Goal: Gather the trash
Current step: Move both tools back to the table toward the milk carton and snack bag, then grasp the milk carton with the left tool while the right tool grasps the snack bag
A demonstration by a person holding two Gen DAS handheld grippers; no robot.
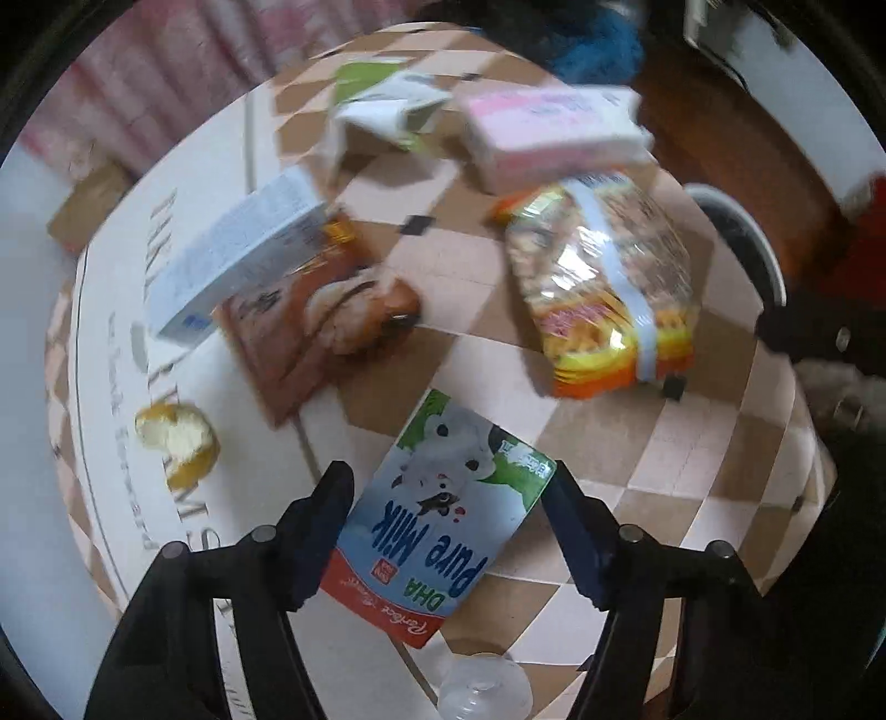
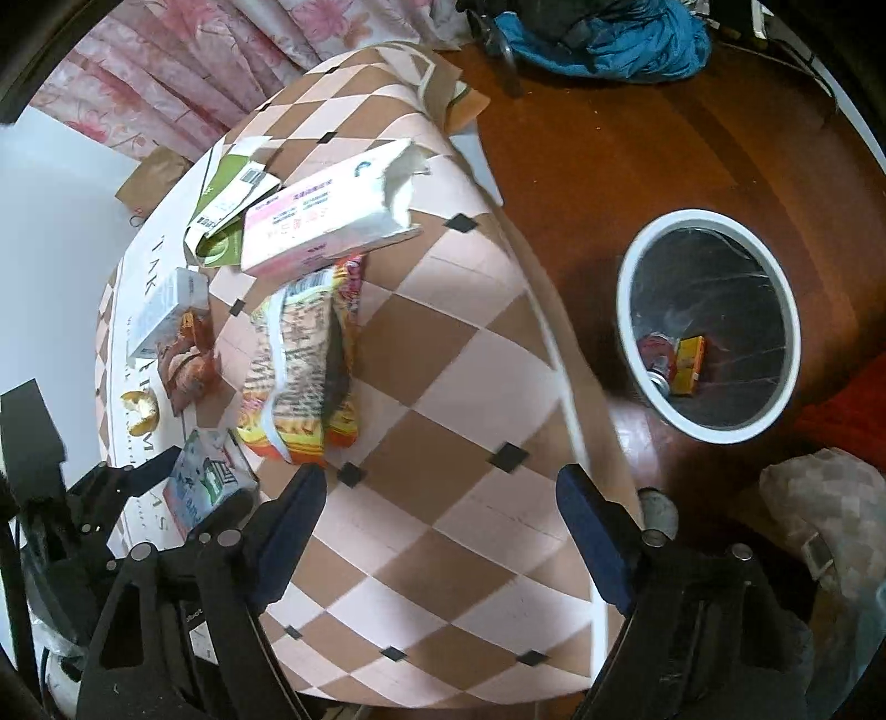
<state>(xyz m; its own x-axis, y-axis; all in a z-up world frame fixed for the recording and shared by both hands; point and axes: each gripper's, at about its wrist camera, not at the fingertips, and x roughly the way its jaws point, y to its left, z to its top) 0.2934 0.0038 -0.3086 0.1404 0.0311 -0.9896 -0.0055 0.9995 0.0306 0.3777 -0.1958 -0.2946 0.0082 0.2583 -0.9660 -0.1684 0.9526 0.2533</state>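
Note:
A blue "Pure Milk" carton lies on the checked tablecloth between the fingers of my left gripper, which is open around it. The carton also shows in the right wrist view, with the left gripper's fingers on either side. My right gripper is open and empty above the bare cloth near the table's front edge. More trash lies on the table: a yellow snack bag, a pink-and-white box, a green-and-white carton, a white box, a brown wrapper and a bread piece.
A white bin with a dark liner stands on the wooden floor to the right of the table, with some trash inside. A clear bottle top sits near my left gripper. Blue fabric lies at the back. A pink curtain hangs behind.

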